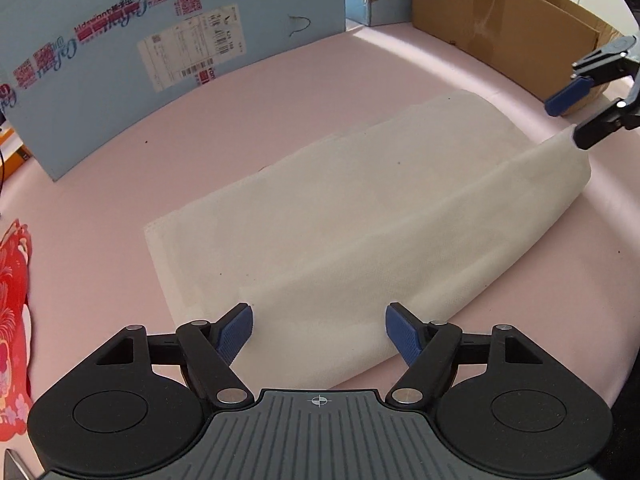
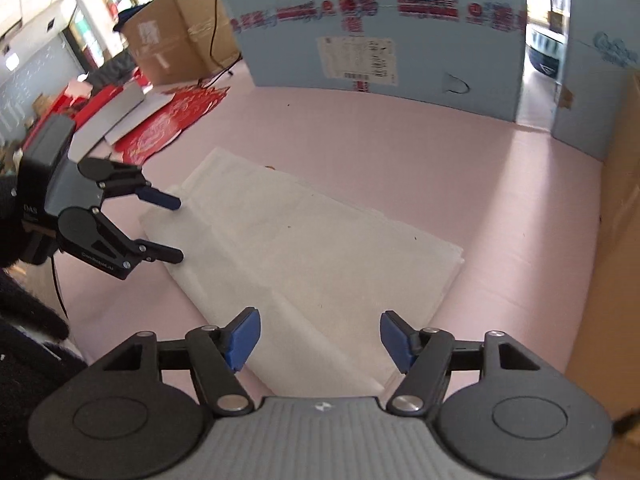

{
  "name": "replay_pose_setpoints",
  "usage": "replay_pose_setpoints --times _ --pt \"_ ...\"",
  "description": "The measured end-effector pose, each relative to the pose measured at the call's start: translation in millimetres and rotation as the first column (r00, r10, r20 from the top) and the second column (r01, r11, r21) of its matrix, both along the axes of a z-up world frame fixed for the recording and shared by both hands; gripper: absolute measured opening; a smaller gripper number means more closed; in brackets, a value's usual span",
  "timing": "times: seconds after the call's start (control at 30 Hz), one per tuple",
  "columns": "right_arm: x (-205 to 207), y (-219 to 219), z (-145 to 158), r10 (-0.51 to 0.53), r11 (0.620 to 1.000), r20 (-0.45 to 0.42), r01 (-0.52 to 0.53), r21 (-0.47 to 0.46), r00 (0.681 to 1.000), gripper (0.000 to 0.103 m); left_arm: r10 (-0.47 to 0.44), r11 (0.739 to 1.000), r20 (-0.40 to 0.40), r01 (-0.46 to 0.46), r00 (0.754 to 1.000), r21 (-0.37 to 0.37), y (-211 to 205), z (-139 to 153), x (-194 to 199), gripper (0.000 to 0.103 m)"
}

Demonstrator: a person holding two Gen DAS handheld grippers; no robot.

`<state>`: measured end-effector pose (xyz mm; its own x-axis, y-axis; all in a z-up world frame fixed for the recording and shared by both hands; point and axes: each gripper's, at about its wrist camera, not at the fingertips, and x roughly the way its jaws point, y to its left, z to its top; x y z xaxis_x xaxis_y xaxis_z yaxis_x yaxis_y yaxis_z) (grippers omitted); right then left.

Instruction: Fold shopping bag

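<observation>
Left wrist view: left hand-held gripper (image 1: pixel 319 330) at bottom centre, jaws spread wide, blue pads (image 1: pixel 237 330) clear of the cloth, nothing pinched. White bag (image 1: pixel 360 216) lying across the middle of the frame on the pink tabletop (image 1: pixel 320 80), folded over along its lower right side, near corner between the spread pads. Right hand-held gripper (image 1: pixel 570 120) at the right edge, jaws apart, lower finger touching or just beside the bag's raised far corner; cannot tell which. Blue box (image 1: pixel 120 60) upper left, brown box (image 1: pixel 500 28) upper right, red paper (image 1: pixel 12 320) at the left edge. Right wrist view: right hand-held gripper at bottom centre, spread, empty, bag's near end between its pads. Bag running from centre toward upper left. Left hand-held gripper at middle left, open over the bag's far corner.
</observation>
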<state>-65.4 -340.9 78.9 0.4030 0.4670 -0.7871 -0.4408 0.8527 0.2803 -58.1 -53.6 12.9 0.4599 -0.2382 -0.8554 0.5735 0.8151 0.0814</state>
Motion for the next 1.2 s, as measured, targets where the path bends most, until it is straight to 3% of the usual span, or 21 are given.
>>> replay_pose_setpoints --times 0.1,0.17,0.2,0.23,0.33,0.4,0.5,0.6,0.7,0.77,0.9,0.97,1.07,1.2 --pt "-6.9 -14.2 -17.3 -0.112 0.993 -0.062 0.113 0.018 0.992 0.072 0.022 1.0 0.007 -0.022 1.0 -0.008 4.5 2.2 -2.6 0.074" --pt "-9.1 -21.2 -27.7 -0.156 0.985 -0.085 0.162 0.062 0.984 0.051 0.025 0.999 0.016 -0.024 1.0 -0.03 7.4 5.5 -5.1 0.074" --pt "-10.1 -23.5 -31.3 -0.167 0.981 -0.096 0.175 0.084 0.981 0.032 0.021 0.998 0.025 -0.019 0.999 -0.06 9.8 9.8 -6.4 0.074" --pt "-9.6 -23.6 -34.9 -0.175 0.979 -0.096 0.184 0.09 0.98 0.021 0.015 0.996 0.037 -0.012 0.999 -0.088 11.3 14.2 -6.5 0.074" --pt "-5.0 -17.2 -37.3 -0.154 0.987 -0.053 0.156 0.048 0.987 0.017 -0.014 0.987 0.084 0.027 0.996 -0.161 13.5 27.7 0.4 0.077" --pt "-0.8 -12.5 -37.5 -0.131 0.991 -0.032 0.132 0.031 0.991 0.017 -0.026 0.986 0.097 0.042 0.995 -0.162 11.6 30.9 9.5 0.081" --pt "6.1 -5.7 -37.2 -0.095 0.995 -0.004 0.095 0.008 0.995 0.017 -0.03 0.983 -0.032 0.024 0.999 -0.182 14.8 16.3 41.0 0.083" --pt "10.7 -3.9 -38.4 -0.095 0.995 0.006 0.095 0.008 0.995 0.017 -0.048 0.967 -0.213 -0.009 0.976 -0.256 27.2 2.4 61.7 0.081" --pt "8.5 -6.6 -38.8 -0.12 0.993 0.006 0.12 0.018 0.993 0.017 -0.114 0.959 -0.265 0.036 0.958 -0.283 32.2 7.7 53.7 0.08" --pt "3.8 -9.2 -40.2 -0.141 0.989 -0.012 0.142 0.04 0.99 0.017 -0.13 0.962 -0.276 0.054 0.952 -0.269 34.2 9.5 46.4 0.069" --pt "-3.3 -7.8 -49.0 -0.169 0.985 -0.053 0.17 0.016 0.984 0.017 -0.086 0.976 -0.253 0.031 0.964 -0.215 35.7 6.5 38.0 0.069" --pt "-6.0 -6.6 -53.2 -0.184 0.983 -0.066 0.185 0.001 0.981 0.016 -0.026 0.989 -0.19 -0.001 0.982 -0.145 31.4 4.7 34.7 0.069" --pt "-8.5 -2.7 -52.2 -0.191 0.982 -0.058 0.19 -0.025 0.98 0.015 0.034 0.992 -0.147 -0.052 0.988 -0.118 31.8 2.6 34.2 0.07" --pt "-12.5 0.5 -48.8 -0.2 0.979 -0.053 0.197 -0.06 0.978 0.013 0.082 0.993 -0.03 -0.084 0.996 -0.087 31.6 6.6 27.3 0.07"
